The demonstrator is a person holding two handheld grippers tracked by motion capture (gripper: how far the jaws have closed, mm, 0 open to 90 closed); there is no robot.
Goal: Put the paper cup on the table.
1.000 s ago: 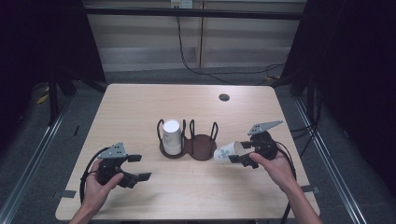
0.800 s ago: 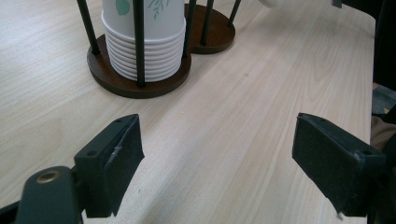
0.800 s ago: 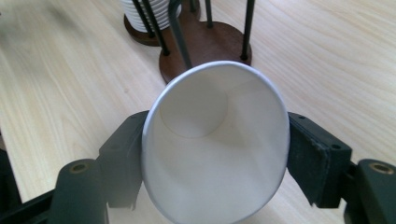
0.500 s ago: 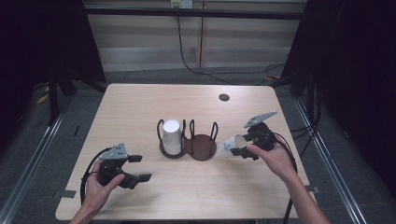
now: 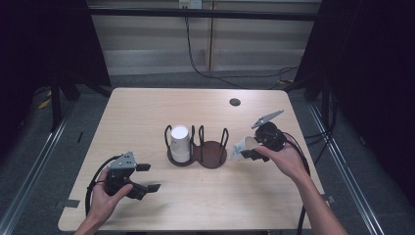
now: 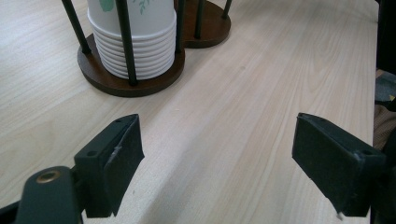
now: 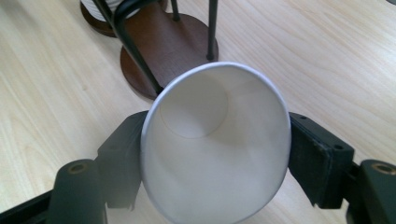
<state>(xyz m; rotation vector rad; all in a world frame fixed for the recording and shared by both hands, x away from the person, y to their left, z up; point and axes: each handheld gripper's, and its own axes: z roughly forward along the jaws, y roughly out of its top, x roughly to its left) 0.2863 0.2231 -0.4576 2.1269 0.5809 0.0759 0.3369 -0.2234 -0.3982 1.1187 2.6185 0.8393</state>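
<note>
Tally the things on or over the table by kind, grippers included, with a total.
Black two-jaw grippers: 2 (left gripper, right gripper)
Dark brown wooden two-bay cup holder: 1
Stack of white paper cups in its left bay: 1
Loose white paper cup between the right gripper's jaws: 1
Total: 5

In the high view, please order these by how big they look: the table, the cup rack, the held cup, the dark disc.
1. table
2. cup rack
3. held cup in the right gripper
4. dark disc
</note>
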